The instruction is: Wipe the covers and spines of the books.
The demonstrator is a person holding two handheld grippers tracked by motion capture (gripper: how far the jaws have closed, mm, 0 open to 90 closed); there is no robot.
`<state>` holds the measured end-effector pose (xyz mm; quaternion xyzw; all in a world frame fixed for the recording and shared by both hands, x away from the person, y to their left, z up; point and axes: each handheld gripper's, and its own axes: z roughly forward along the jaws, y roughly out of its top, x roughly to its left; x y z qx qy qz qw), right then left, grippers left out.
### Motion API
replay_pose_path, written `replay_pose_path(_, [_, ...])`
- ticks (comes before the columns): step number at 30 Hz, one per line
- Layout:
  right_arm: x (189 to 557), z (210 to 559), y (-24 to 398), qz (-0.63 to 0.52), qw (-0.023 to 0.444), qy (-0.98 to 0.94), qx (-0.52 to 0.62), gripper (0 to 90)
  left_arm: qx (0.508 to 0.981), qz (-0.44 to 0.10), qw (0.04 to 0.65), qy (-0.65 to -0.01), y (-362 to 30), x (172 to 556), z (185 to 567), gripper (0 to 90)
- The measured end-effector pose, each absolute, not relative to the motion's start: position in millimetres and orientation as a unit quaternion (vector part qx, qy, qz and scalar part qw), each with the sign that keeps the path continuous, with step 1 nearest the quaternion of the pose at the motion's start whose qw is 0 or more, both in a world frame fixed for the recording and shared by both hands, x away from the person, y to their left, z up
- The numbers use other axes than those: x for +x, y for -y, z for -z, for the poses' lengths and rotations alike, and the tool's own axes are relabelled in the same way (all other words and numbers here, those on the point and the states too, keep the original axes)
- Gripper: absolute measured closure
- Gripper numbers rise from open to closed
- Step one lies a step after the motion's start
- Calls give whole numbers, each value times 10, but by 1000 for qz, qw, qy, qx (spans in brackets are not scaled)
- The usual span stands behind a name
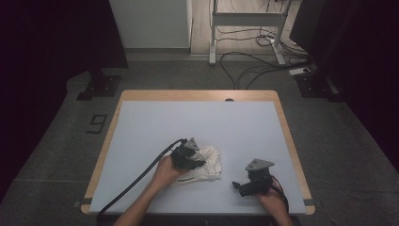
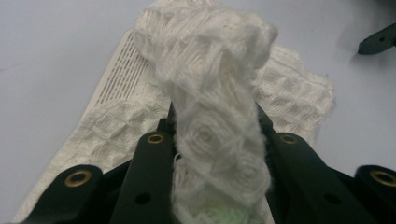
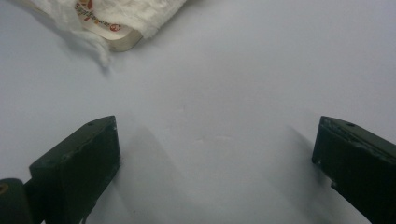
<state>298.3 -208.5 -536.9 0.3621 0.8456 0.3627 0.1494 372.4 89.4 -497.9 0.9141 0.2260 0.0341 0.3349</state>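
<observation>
Right hand-held gripper [image 1: 237,186] near front edge of table [image 1: 197,117], resting low, jaws wide apart, nothing between them, bare table surface ahead. Left hand-held gripper [image 1: 200,162] just to its left and slightly farther in, jaws clamped on bunched fold of white waffle-weave cloth [image 2: 205,93] (twisted ridge rises between black jaws in left gripper view). Rest of cloth lies crumpled on table under and beyond left hand-held gripper, printed label [image 3: 100,23] at its near edge. Beyond table: grey floor [image 1: 188,75], cables [image 1: 249,66].
</observation>
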Motion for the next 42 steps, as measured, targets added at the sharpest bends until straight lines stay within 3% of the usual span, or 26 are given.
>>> replay_pose_path(42, [2983,5369,2085,-363,149,-846,362,4,898,-56,333,-281,-1857,3409,4936,696])
